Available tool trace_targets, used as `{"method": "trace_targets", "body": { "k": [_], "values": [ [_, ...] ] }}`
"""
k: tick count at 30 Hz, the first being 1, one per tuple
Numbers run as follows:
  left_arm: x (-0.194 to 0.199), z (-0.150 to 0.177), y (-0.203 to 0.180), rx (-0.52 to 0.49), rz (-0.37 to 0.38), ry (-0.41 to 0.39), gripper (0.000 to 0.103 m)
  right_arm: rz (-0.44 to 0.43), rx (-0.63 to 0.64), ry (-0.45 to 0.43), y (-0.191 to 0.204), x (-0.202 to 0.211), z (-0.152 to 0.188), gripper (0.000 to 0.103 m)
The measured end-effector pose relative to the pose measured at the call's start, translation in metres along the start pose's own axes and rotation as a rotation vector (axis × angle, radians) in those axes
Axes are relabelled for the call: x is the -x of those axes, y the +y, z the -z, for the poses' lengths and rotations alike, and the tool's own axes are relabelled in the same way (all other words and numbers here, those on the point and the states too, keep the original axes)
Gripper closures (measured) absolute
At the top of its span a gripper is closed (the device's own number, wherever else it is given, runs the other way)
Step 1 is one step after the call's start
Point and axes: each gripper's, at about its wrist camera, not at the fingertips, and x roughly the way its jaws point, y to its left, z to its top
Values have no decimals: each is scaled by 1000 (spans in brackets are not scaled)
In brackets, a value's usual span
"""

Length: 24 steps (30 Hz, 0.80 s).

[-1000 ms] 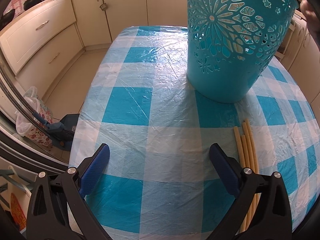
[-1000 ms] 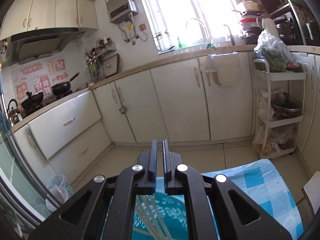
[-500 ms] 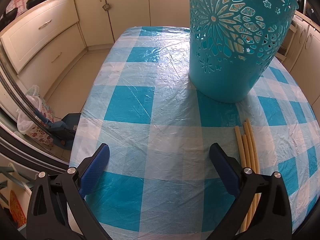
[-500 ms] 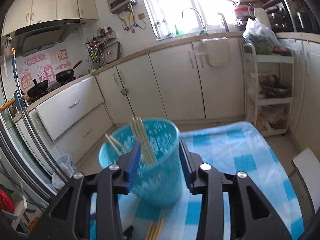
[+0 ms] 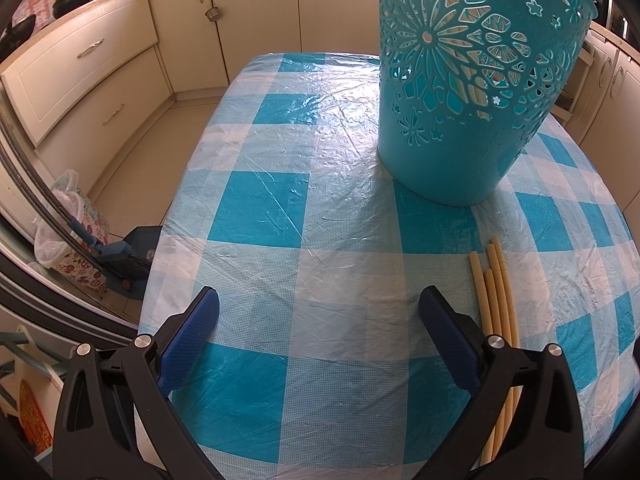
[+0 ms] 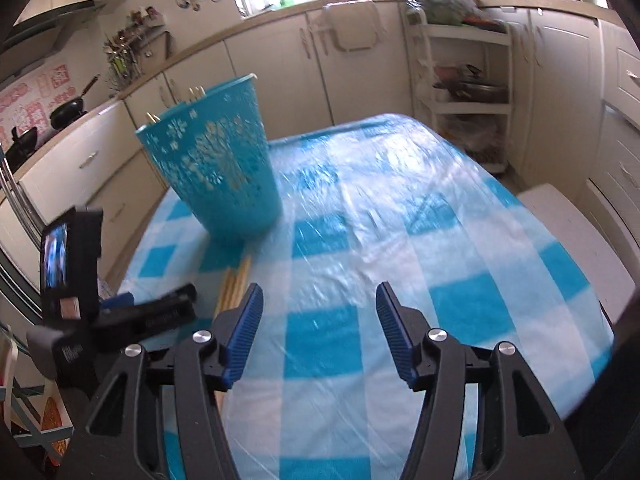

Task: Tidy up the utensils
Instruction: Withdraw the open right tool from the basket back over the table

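Four chopsticks (image 5: 498,300): flat on table (image 5: 340,208), long axis toward basket (image 5: 460,92).
Left gripper (image 5: 316,320): fingers apart, empty; chopsticks just right.
Right gripper (image 6: 318,320): fingers apart, empty; chopsticks (image 6: 234,284) just left.
Nearer: cannot tell.

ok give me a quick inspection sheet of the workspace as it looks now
surface: table under a blue and white checked plastic cloth, wrinkled.
job's things: teal cut-out basket upright, chopsticks poking above its rim; a bundle of loose chopsticks flat on the cloth in front of it.
clutter: nothing seen on the table.
grippers: left hand-held gripper open, empty, above the cloth; right hand-held gripper open, empty.
cables: nothing seen.
surroundings: cream cabinets, pan on the counter, white shelf trolley, bagged bin on the floor.
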Motion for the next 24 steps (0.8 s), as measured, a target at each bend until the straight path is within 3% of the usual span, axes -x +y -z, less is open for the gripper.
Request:
{"method": "trace_targets", "body": {
  "k": [12,19,24],
  "values": [
    [0,0,0,0,0,0,7,84,104,34,39,33,33,36],
    [0,0,0,1,-1,0,7,106,143,102,50,18,49,36],
    [0,0,0,0,0,0,7,124,137,71,50,17,52,36]
  ]
}}
